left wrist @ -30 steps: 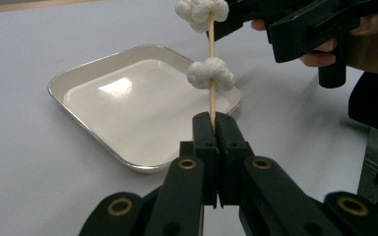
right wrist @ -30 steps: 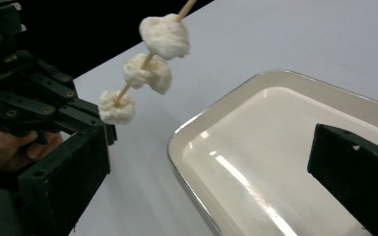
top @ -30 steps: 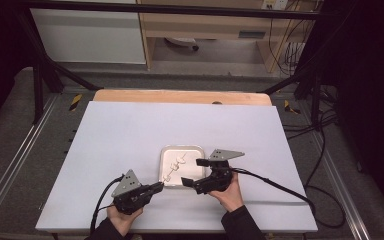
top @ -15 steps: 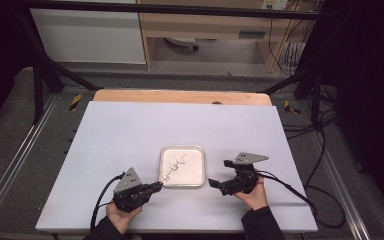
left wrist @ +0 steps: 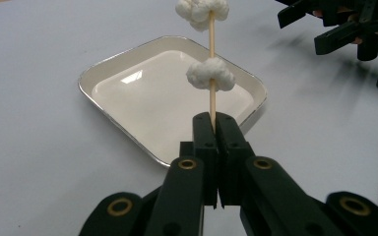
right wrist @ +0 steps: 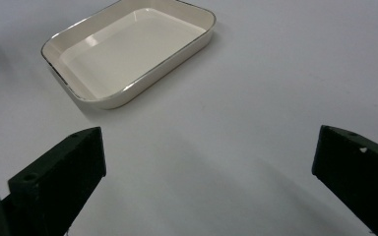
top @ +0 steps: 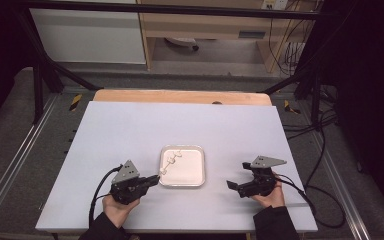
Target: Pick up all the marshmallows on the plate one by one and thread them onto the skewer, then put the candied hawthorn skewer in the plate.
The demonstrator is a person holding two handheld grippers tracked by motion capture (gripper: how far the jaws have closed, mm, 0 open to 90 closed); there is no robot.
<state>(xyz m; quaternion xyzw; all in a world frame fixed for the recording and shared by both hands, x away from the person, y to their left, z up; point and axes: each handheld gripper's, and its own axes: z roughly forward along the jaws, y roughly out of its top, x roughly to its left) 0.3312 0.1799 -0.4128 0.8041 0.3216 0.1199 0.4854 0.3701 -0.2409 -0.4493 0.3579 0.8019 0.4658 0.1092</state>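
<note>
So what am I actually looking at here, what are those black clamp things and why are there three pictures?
A person sits at a white table holding a hand-operated gripper in each hand. One picture looks down from above; the other two come from cameras riding on each gripper. The left gripper is shut on a thin wooden skewer with white fluffy lumps threaded on it, held over a cream tray. The right gripper is open and holds nothing, off to the tray's right.
</note>
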